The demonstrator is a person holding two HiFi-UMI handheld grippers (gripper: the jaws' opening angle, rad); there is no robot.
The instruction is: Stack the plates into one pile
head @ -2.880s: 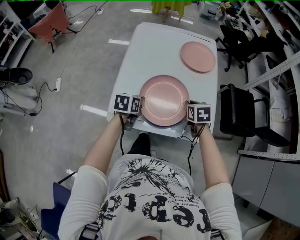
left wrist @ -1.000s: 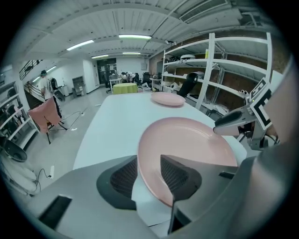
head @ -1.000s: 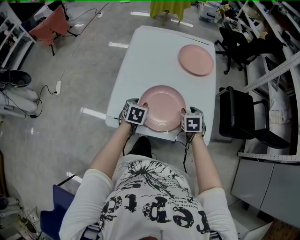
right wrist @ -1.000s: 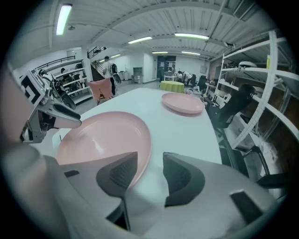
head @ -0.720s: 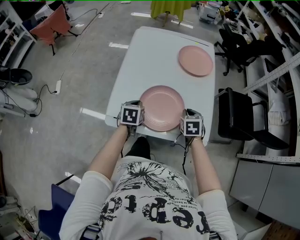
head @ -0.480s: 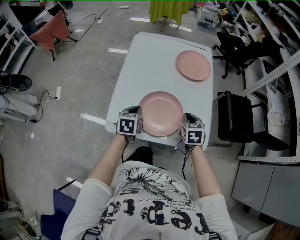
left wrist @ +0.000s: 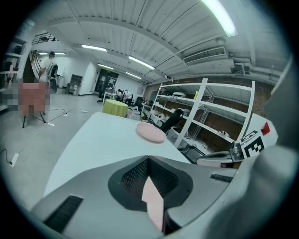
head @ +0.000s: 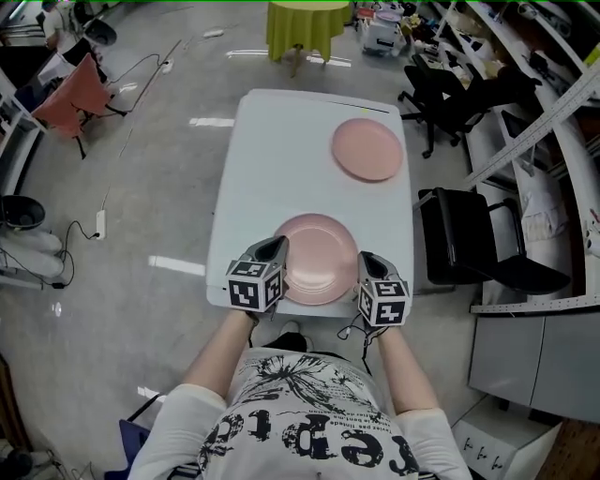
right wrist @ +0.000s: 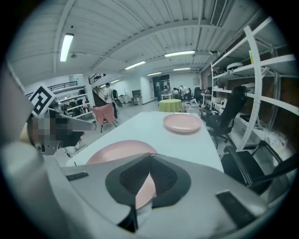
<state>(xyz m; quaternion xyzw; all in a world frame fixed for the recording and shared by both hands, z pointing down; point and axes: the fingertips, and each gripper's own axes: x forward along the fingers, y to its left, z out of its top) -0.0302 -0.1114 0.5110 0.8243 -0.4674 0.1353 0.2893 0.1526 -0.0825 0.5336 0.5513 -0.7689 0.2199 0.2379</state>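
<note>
A pink plate [head: 314, 258] hangs level over the white table's [head: 281, 150] near edge, gripped at both sides. My left gripper [head: 278, 247] is shut on its left rim; a pink sliver of that rim [left wrist: 153, 201] shows between the left gripper's [left wrist: 149, 186] dark pads. My right gripper [head: 361, 263] is shut on the right rim, and the plate [right wrist: 117, 151] runs from the right gripper [right wrist: 140, 186] out to the left. A second pink plate [head: 367, 148] lies at the table's far right corner, and this far plate [left wrist: 151, 132] [right wrist: 182, 122] shows in both gripper views.
A black chair [head: 469, 239] stands close to the table's right side, with shelving [head: 544, 84] behind it. A round green table [head: 305, 19] is beyond the far end. A red chair [head: 66, 98] and floor cables lie off to the left.
Both grippers have closed in on the near plate's rim and risen toward the camera with it. The far plate has not moved.
</note>
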